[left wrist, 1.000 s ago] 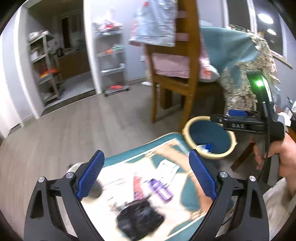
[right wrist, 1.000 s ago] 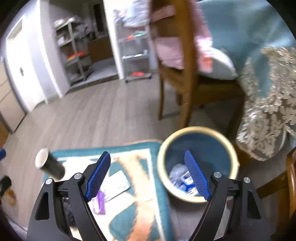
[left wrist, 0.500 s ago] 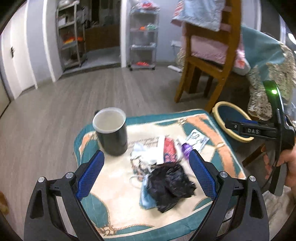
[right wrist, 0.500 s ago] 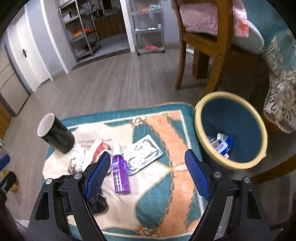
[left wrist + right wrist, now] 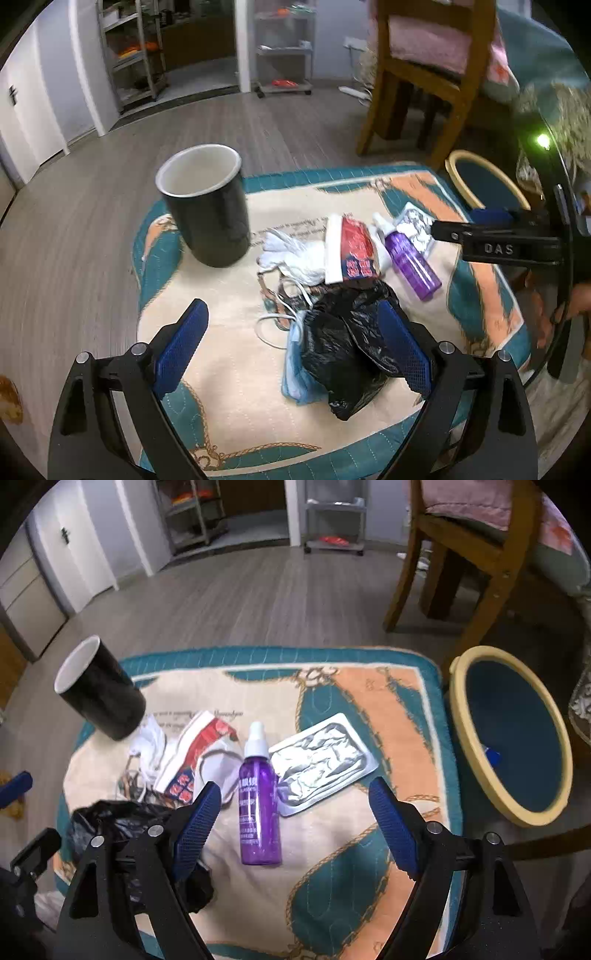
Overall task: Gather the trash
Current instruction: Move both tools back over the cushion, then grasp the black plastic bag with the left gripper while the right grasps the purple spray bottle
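Lying crumpled, the black bag (image 5: 347,343) sits under both gaping, empty grippers.

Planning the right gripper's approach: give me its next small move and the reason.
Probably lower the right gripper onto the purple spray bottle. It is open and empty, the bottle lies flat between its fingers on the mat, and the bin sits just to the right.

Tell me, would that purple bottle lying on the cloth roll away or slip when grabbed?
The purple spray bottle lies on its side and looks round, so a nudge would probably roll it. Its smooth plastic may slip a little. It looks see-through and possibly empty, so likely light. The right gripper hovers open over it.
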`<state>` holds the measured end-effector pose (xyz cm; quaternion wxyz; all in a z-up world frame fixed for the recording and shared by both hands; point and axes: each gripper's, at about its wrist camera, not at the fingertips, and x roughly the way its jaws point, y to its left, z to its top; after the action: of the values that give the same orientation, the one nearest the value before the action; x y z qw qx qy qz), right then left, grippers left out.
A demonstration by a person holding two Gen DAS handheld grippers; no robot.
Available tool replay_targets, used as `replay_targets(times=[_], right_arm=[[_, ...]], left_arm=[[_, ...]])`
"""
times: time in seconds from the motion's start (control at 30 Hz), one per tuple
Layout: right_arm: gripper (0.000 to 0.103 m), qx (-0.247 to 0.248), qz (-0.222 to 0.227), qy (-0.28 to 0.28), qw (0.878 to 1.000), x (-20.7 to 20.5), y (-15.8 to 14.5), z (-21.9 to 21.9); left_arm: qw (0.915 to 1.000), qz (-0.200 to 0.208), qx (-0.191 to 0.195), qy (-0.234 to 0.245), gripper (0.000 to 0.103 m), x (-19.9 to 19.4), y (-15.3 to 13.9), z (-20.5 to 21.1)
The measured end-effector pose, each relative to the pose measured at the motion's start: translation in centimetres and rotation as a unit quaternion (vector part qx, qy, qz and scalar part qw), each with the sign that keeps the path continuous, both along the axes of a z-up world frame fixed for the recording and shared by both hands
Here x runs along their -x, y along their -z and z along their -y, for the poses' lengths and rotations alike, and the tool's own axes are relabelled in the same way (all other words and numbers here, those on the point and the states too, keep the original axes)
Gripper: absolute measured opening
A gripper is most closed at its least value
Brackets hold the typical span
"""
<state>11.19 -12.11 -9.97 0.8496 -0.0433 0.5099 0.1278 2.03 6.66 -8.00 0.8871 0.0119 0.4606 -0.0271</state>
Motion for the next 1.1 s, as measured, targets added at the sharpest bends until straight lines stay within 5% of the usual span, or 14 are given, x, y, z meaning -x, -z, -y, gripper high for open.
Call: replay_targets(times=[0.2, 0.47, 0.67, 0.83, 0.93, 1.1], right_arm=[[0.079, 0.027, -0.038, -0.034, 0.998, -0.4, 2.6, -1.3], [0.050, 0.033, -0.079, -0.074, 0.994, -0.5, 4.9, -2.9], [0.047, 0.029, -0.090, -0.076, 0.993, -1.0, 5.6, -3.0], [0.037, 0.032, -0.094, -0.082, 0.992, -1.3, 6.0, -3.5], [0.035, 0.034, -0.092, -0.086, 0.992, -1.1, 6.0, -3.8], [0.034, 0.029, -0.086, -0.081, 0.993, -0.7, 5.1, -3.9]], left_arm=[[0.9994, -0.030, 0.015, 0.010, 0.090, -0.9, 1.6, 1.1], [0.9980, -0.056, 0.011, 0.027, 0.078, -1.7, 2.9, 2.4], [0.9973, -0.059, 0.024, 0.037, 0.075, -2.2, 2.9, 2.7], [0.9952, -0.077, 0.019, 0.056, 0.060, -2.5, 3.9, 3.5], [0.9946, -0.079, 0.027, 0.062, 0.033, -2.6, 3.8, 3.4], [0.9953, -0.066, 0.033, 0.063, 0.022, -2.4, 3.0, 3.1]])
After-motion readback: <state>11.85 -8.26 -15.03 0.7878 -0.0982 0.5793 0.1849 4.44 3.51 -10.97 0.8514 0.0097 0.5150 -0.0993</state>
